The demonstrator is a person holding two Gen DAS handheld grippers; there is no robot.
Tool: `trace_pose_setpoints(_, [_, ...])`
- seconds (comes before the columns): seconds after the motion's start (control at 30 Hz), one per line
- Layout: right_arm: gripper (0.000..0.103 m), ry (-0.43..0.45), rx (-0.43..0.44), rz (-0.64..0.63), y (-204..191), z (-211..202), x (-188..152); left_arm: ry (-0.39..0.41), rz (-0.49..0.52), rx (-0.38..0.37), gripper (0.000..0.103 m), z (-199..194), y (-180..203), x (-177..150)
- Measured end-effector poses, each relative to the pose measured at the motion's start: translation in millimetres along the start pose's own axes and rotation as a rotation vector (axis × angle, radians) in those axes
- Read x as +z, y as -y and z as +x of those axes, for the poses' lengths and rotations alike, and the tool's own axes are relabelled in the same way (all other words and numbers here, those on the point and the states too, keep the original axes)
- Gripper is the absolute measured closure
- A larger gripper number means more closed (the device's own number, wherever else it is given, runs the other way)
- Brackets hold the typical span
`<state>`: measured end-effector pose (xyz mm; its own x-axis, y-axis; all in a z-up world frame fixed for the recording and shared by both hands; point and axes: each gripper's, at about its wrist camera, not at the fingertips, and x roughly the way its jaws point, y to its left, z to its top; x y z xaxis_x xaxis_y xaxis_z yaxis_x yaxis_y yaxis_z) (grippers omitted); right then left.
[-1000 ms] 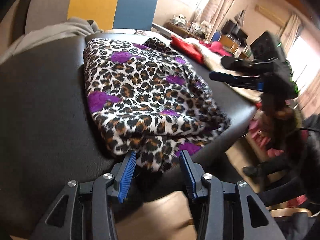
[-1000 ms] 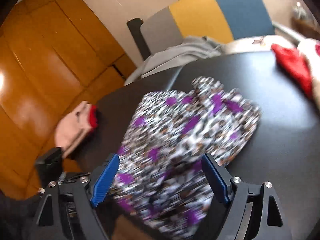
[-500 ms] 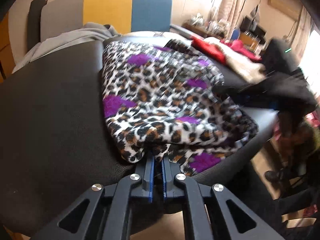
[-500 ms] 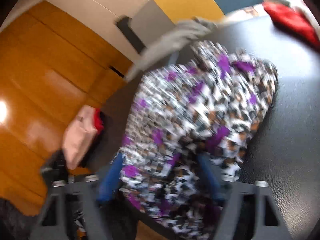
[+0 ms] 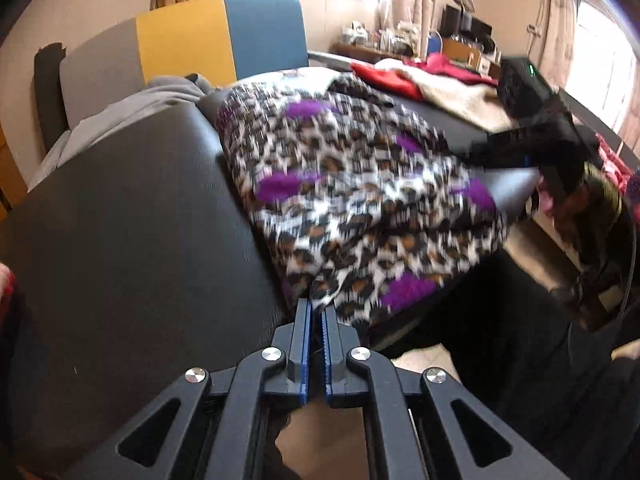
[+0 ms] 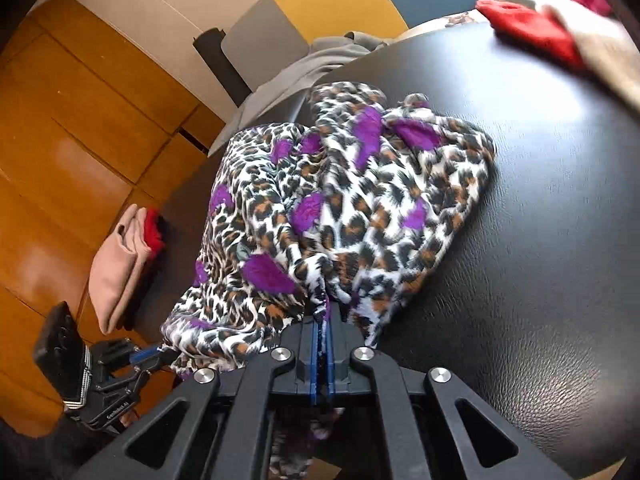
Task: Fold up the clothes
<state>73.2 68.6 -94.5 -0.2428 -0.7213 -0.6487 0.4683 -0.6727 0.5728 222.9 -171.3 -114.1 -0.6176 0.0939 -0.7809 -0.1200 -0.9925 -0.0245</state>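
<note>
Leopard-print garment [image 6: 344, 208] lies bunched on the black bench [image 6: 540, 208], near edge overhanging. Left claw [image 5: 316, 312] and right claw [image 6: 322, 312] are each clamped on that edge (no neat fold visible). Folding judged barely begun.

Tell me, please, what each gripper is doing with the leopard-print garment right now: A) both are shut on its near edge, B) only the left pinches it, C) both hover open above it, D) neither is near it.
A: the left gripper and right gripper both pinch the leopard-print garment at its near edge.
</note>
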Motion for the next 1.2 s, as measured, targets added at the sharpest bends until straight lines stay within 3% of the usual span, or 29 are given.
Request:
trace_pose_setpoints(0.17, [0.098, 0.011, 0.021, -0.096, -25.2, -11.1, 2.1, -0.017, -0.104, 0.002, 0.1, -4.0, -12.6, -15.9])
trace_pose_setpoints(0.27, [0.098, 0.024, 0.146, -0.07, -31.3, -25.5, 1.7, 0.03, -0.145, -0.011, 0.1, -18.8, -16.0, -16.9])
trace_pose_setpoints(0.33, [0.096, 0.009, 0.128, -0.07, -36.3, -22.9, 1.2, 0.07, -0.118, -0.038, 0.094, -25.8, -10.5, -8.4])
trace_pose_setpoints(0.4, [0.095, -0.014, 0.075, -0.073, -33.7, -15.2, -0.6, 0.096, -0.031, -0.017, 0.086, -25.1, 2.7, 1.0])
trace_pose_setpoints(0.53, [0.094, -0.029, 0.067, 0.006, -19.8, -3.6, 3.2, 0.032, 0.143, -0.032, 0.08, 5.2, 21.5, 19.7])
trace_pose_setpoints(0.67, [0.088, -0.026, 0.113, 0.04, -15.3, 0.3, 2.3, 0.006, 0.145, -0.047, 0.08, 23.0, 19.2, 31.9])
trace_pose_setpoints(0.7, [0.081, -0.033, 0.11, 0.041, -14.8, 3.7, 1.8, 0.002, 0.142, -0.05, 0.085, 26.9, 18.3, 34.8])
trace_pose_setpoints(0.73, [0.08, -0.039, 0.104, 0.039, -13.9, 3.9, 1.2, -0.003, 0.14, -0.053, 0.098, 30.8, 17.4, 37.6])
trace_pose_setpoints(0.87, [0.082, -0.028, 0.073, 0.027, -9.3, 1.5, 0.3, 0.06, 0.074, -0.114, 0.1, 1.0, 1.0, 38.3])
trace_pose_setpoints(1.0, [0.085, -0.024, 0.058, 0.016, -2.6, 1.4, 1.8, 0.078, 0.078, -0.136, 0.103, -29.2, -7.6, 21.1])
trace_pose_setpoints(1.1, [0.091, -0.019, 0.051, 0.015, 5.3, 2.0, 3.9, 0.003, 0.131, -0.078, 0.103, -27.4, -3.6, 2.6])
trace_pose_setpoints(1.2, [0.091, -0.017, 0.054, 0.029, 9.1, 0.8, 8.3, -0.038, 0.068, -0.097, 0.103, -16.3, -11.3, -6.3])
